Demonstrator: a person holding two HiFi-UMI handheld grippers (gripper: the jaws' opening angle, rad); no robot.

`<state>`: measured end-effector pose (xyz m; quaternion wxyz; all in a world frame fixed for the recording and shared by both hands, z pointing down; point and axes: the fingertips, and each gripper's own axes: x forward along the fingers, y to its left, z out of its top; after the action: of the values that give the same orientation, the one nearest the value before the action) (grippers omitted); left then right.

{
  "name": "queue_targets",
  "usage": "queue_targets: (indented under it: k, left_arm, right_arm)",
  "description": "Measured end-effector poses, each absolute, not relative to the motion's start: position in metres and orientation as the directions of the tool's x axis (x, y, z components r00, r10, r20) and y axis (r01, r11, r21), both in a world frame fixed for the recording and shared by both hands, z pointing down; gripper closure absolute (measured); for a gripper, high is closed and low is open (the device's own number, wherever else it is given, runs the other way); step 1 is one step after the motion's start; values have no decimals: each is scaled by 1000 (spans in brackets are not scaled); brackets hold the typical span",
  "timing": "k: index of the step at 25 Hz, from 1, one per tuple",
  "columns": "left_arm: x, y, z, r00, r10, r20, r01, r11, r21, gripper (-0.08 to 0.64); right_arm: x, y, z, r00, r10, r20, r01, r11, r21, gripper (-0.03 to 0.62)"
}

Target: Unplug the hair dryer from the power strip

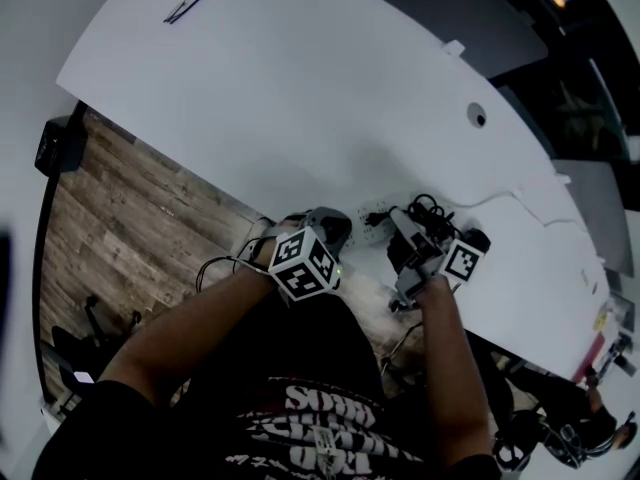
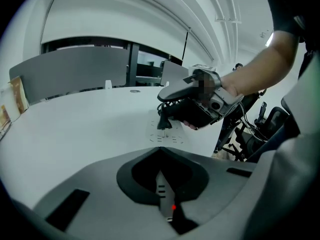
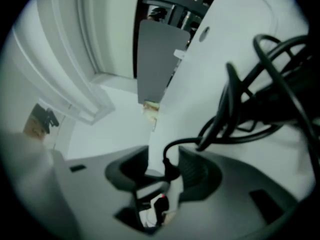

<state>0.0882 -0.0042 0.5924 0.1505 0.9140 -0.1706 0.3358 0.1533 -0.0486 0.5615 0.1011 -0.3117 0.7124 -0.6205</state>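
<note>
The plug [image 2: 162, 122] is a small black moulded block. It stands upright on the white power strip [image 2: 167, 137], which lies flat on the white table [image 1: 300, 98] close to the person. Whether its prongs are fully seated cannot be told. From its top the cord [image 3: 235, 114] curves up into a loose black tangle, and the dryer's own body cannot be picked out from that tangle.

The plug looks hard and smooth, so it can take a firm pinch across its flat sides, low down by the strip. The cord is limp and springy and makes a poor handle, since a tug there would strain the joint. The strip looks light and would likely lift with the plug unless it is pinned down. A straight pull along the prongs should free it better than a sideways rock.

The right tool [image 3: 159, 165] sits around the plug with its jaws spread wide. The plug lies in the gap beside the ribbed right pad [image 3: 194, 168], and nothing clamps it.

The left tool [image 2: 160, 154] hangs just short of the strip's near end, tilted down. Its jaws are pressed together with nothing between them. No view shows whether it bears on the strip.
</note>
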Motion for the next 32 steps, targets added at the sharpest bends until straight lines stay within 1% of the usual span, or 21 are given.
queue_targets:
  k: [3, 4, 5, 7, 9, 11, 13, 15, 17, 19, 21, 24, 28, 32]
  left_arm:
    - [88, -4, 593, 717, -206, 666, -411, -896, 165, 535]
    - [88, -5, 593, 717, -206, 666, -411, -897, 165, 535]
    - [88, -4, 593, 717, -206, 666, -412, -896, 165, 535]
    - [88, -3, 593, 717, -206, 666, -412, -896, 166, 535]
    - [88, -3, 592, 718, -205, 665, -409, -898, 164, 535]
    - [88, -4, 590, 719, -210, 663, -409, -898, 159, 535]
    - [90, -5, 589, 716, -222, 662, -421, -893, 156, 535]
    - [92, -8, 588, 709, -244, 661, -444, -884, 150, 535]
    - [95, -12, 587, 697, -276, 662, -469, -874, 128, 535]
    - [97, -13, 587, 684, -306, 662, -494, -863, 111, 535]
    - [99, -13, 587, 677, -321, 662, -520, -846, 121, 535]
    - [101, -16, 586, 667, -335, 665, -556, -818, 146, 535]
    - [107, -19, 585, 657, -357, 664, -565, -816, 120, 535]
    - [107, -18, 585, 658, -359, 662, -562, -820, 113, 535]
  right_arm:
    - [136, -51, 567, -811, -509, 290, -345, 15, -939, 408]
    - [134, -53, 570, -805, -503, 314, -365, 2, -931, 451]
    - [133, -55, 572, -800, -503, 327, -378, -1, -926, 509]
    - [132, -56, 569, -799, -512, 314, -385, 37, -922, 517]
    - [136, -53, 560, -794, -536, 287, -404, 112, -908, 517]
    - [141, -46, 545, -775, -575, 264, -450, 207, -869, 517]
    - [146, -36, 525, -756, -618, 218, -489, 311, -815, 517]
    - [150, -27, 501, -742, -658, 132, -494, 402, -771, 517]
    - [156, -20, 475, -711, -702, 41, -500, 463, -732, 517]
    - [163, -14, 453, -664, -748, -9, -552, 497, -670, 517]
    - [162, -7, 450, -637, -771, 21, -642, 515, -568, 517]
    - [150, -9, 483, -620, -775, 122, -731, 513, -450, 517]
    - [150, -21, 514, -577, -799, 170, -781, 478, -402, 517]
    - [158, -17, 532, -549, -812, 199, -799, 440, -410, 517]
